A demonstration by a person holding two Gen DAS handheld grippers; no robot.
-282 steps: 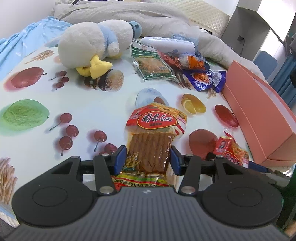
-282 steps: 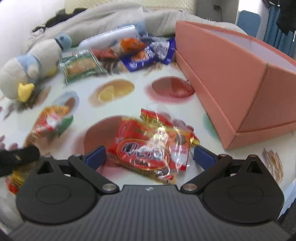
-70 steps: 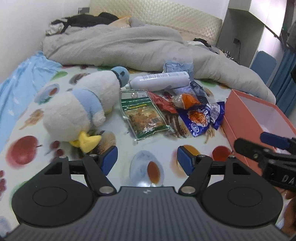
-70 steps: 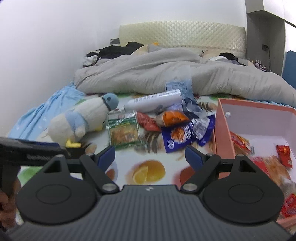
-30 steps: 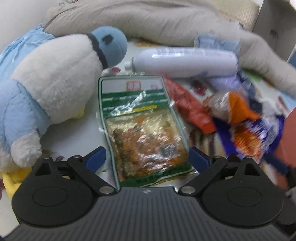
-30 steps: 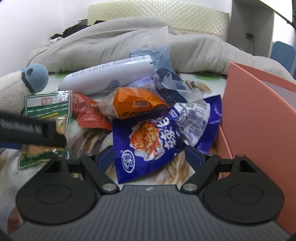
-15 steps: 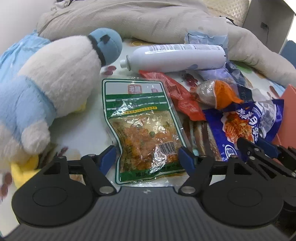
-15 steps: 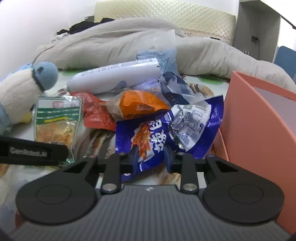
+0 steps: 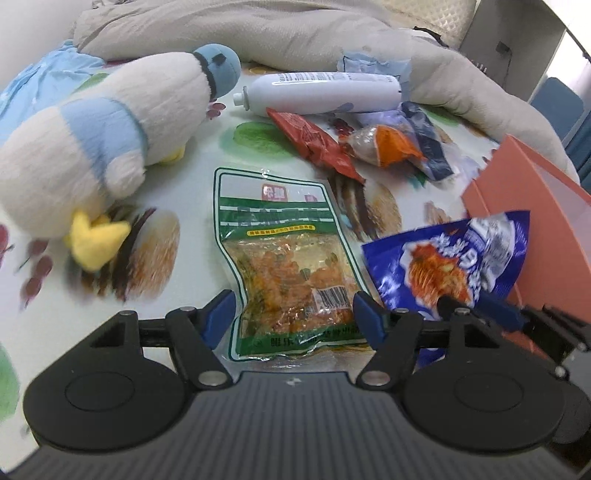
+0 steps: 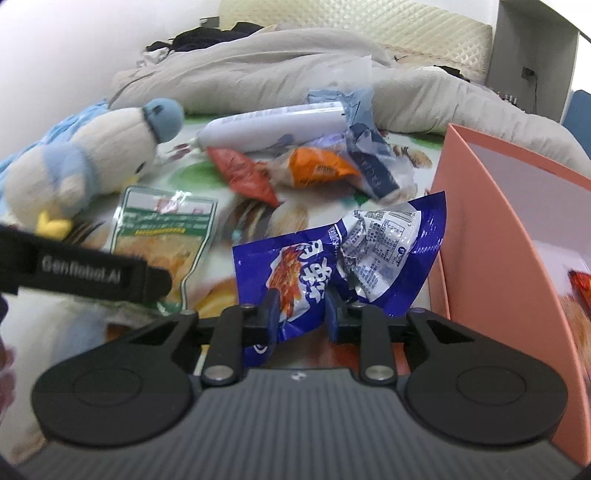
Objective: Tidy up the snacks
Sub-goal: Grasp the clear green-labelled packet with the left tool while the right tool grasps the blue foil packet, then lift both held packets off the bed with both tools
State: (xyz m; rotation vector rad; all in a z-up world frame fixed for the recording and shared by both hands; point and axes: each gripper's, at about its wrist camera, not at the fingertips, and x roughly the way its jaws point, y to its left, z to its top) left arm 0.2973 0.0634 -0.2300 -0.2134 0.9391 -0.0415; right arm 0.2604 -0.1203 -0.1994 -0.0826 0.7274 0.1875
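Observation:
A green snack packet (image 9: 291, 266) with orange pieces sits between the fingers of my left gripper (image 9: 293, 317). Its jaws are closing across the packet's lower end, the pads press its edges, and the packet is bowed and raised off the fruit-print cloth. My right gripper (image 10: 301, 314) is shut on the lower part of a crumpled blue snack packet (image 10: 332, 258), held up beside the pink box (image 10: 498, 240). In the left wrist view the blue packet (image 9: 443, 258) hangs at the right, in front of the box (image 9: 546, 221).
A white and blue plush toy (image 9: 92, 155) lies at the left. Behind are a white bottle (image 9: 321, 92), a red packet (image 9: 314, 144), an orange packet (image 9: 388, 144) and a grey duvet (image 9: 295, 33). The box holds snacks (image 10: 580, 280).
Both grippers have closed, the left on the green packet and the right on the blue one. Both packets have been drawn back from the pile and lifted, the blue one toward the box.

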